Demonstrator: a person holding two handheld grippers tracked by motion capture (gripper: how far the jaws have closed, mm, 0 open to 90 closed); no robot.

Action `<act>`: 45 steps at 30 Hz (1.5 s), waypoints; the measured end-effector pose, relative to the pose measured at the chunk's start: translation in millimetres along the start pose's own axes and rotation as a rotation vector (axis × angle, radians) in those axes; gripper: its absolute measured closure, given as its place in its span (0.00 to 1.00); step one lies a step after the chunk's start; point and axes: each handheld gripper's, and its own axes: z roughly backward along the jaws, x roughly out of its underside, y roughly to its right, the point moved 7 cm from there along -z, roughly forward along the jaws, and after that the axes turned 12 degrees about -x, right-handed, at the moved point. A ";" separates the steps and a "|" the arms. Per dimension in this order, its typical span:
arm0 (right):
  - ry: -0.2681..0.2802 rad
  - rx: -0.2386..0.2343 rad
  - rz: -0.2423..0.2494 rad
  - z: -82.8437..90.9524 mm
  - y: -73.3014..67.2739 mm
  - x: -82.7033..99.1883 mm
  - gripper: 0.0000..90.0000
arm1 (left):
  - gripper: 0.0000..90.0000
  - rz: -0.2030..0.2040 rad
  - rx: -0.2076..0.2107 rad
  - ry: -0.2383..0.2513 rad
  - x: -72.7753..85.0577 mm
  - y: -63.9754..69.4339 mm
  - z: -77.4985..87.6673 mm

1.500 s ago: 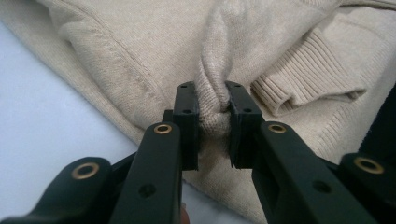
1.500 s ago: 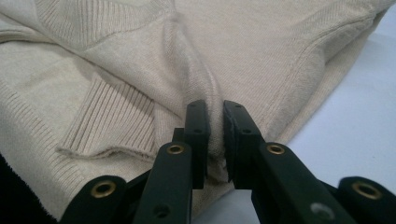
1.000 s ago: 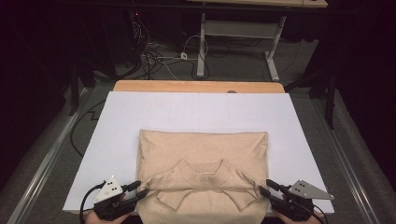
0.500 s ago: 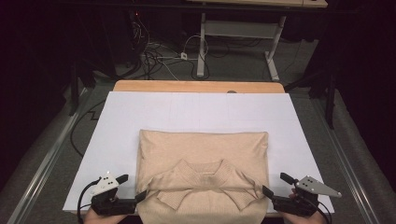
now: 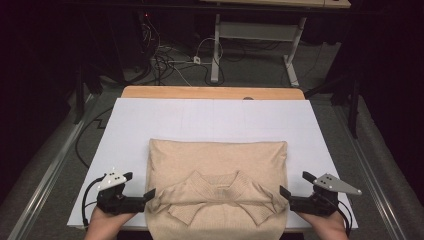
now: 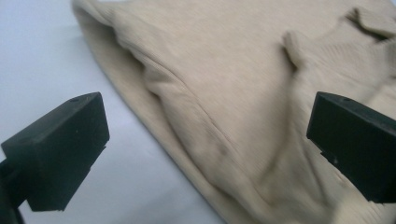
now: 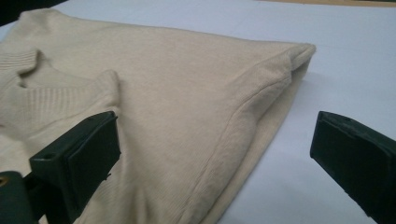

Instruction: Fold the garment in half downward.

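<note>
White sheet (image 5: 215, 120) covers most of a wooden table (image 5: 212, 92), whose bare edge shows as a tan strip along the far side, w/ a small dark mark (image 5: 248, 98) right of centre on that strip. Beyond the table, grey carpet floor (image 5: 260, 70) carries a tangle of black & white cables (image 5: 172, 60) at far left-centre, running to a white power strip (image 5: 197, 60). A white metal desk frame (image 5: 255, 37) stands far centre-right. Metal rails (image 5: 47, 170) flank the table left & right; a black cable (image 5: 90, 131) loops beside the left one. Background otherwise dark.
</note>
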 end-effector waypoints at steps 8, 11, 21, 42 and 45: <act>-0.054 0.036 -0.015 -29.1 30.7 -12.9 0.09 | 0.00 0.006 -0.027 -0.045 -26.1 -15.6 -35.7; -0.078 0.042 -0.046 -39.6 40.7 -15.8 0.15 | 0.00 0.009 -0.031 -0.087 -31.4 -20.3 -54.3; -0.195 0.078 -0.128 -80.7 75.4 -15.1 0.19 | 0.06 0.050 -0.090 -0.192 -34.5 -39.8 -99.7; -0.224 -0.066 -0.096 -104.7 62.1 -20.5 0.82 | 0.73 -0.022 0.009 -0.142 -38.2 -17.5 -106.7; -0.222 -0.051 -0.052 -102.0 59.0 -23.8 0.86 | 0.81 -0.033 0.007 -0.111 -42.1 -17.0 -102.4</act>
